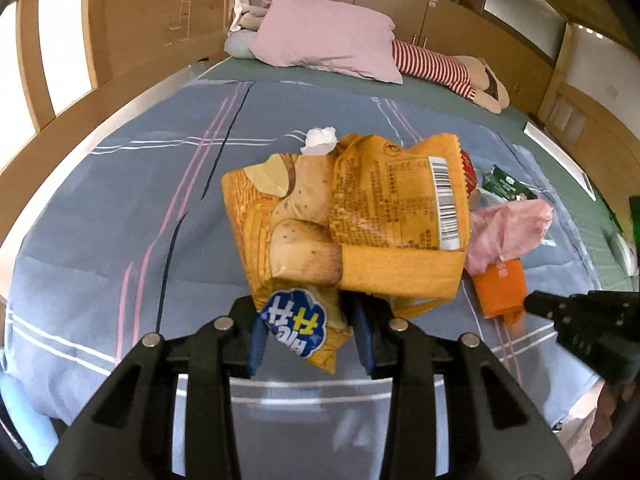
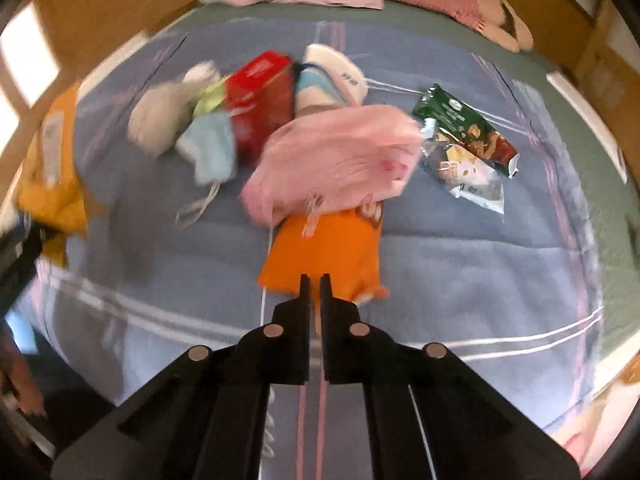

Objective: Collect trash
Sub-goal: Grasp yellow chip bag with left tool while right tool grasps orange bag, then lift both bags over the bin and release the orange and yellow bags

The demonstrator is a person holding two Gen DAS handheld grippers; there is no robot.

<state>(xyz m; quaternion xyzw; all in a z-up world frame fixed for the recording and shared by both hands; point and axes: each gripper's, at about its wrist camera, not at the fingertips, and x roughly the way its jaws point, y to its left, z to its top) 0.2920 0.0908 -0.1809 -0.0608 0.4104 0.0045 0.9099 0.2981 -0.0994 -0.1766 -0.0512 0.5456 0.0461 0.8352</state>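
On the left side of the bed [image 1: 100, 208], the left gripper [image 1: 308, 336] is pinching the bottom corner of a yellow chip bag [image 1: 344, 216] and holding it up off the blue blanket. To the right, the right gripper [image 2: 315, 280] is pressed together at the near edge of an orange wrapper [image 2: 324, 248], under a pink plastic bag [image 2: 336, 160]. It looks like it is nipping only the edge, so lifting slowly should be best.

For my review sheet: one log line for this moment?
left gripper: shut on yellow chip bag | right gripper: shut on orange wrapper
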